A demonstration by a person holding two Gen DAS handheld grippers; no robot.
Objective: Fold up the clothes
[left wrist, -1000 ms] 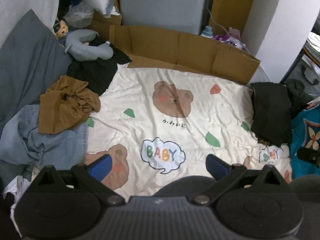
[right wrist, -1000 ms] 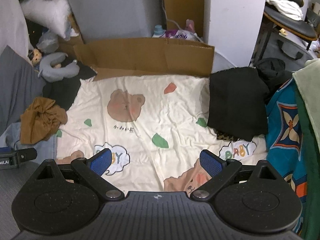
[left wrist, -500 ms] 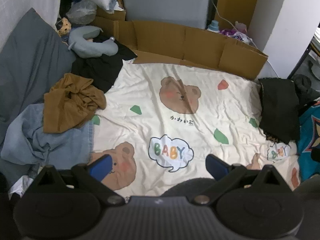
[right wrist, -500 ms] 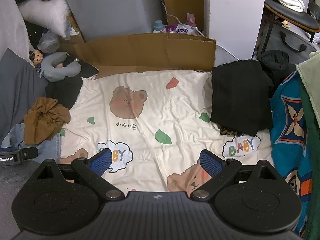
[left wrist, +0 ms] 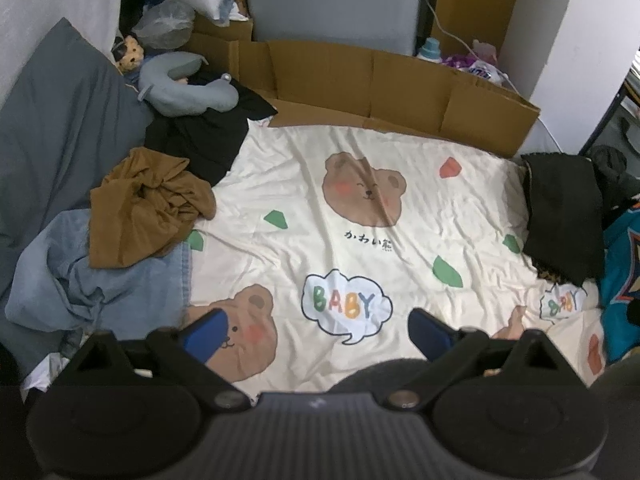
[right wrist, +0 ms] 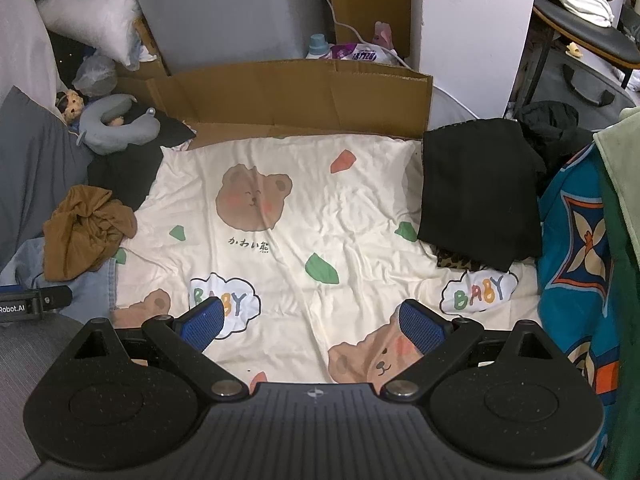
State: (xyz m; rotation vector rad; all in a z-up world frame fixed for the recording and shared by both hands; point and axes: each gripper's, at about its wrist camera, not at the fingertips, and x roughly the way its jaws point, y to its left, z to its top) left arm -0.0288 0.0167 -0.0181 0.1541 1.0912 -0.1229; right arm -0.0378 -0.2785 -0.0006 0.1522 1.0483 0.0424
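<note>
- Left gripper [left wrist: 318, 330]: spread wide, blue pads apart, nothing between them; held above the near edge of the bed.
- Right gripper [right wrist: 312, 320]: likewise spread wide, empty, above the near edge of the bed.
- Cream sheet [left wrist: 400, 168]: printed with brown bear faces, green and red patches and "BABY" speech bubbles; lightly wrinkled, bare across the middle.
- Brown garment [left wrist: 148, 208]: crumpled in a loose knot at the left edge of the sheet, resting on top of the blue denim garment [left wrist: 100, 292].
- Blue denim garment: bunched and creased, seam edge lying along the left border of the sheet, near the left gripper.
- Black garment [left wrist: 200, 140]: heaped behind the brown garment, touching the grey neck pillow [left wrist: 188, 88].
- Folded black garment [right wrist: 476, 196]: flat, roughly rectangular, on the right side of the sheet, covering a leopard-print piece [right wrist: 456, 260] that shows at its near edge.
- Teal patterned fabric [right wrist: 576, 240]: just beside the folded black garment, on the right.
- Cardboard panel [right wrist: 296, 92]: upright along the far edge of the sheet.
</note>
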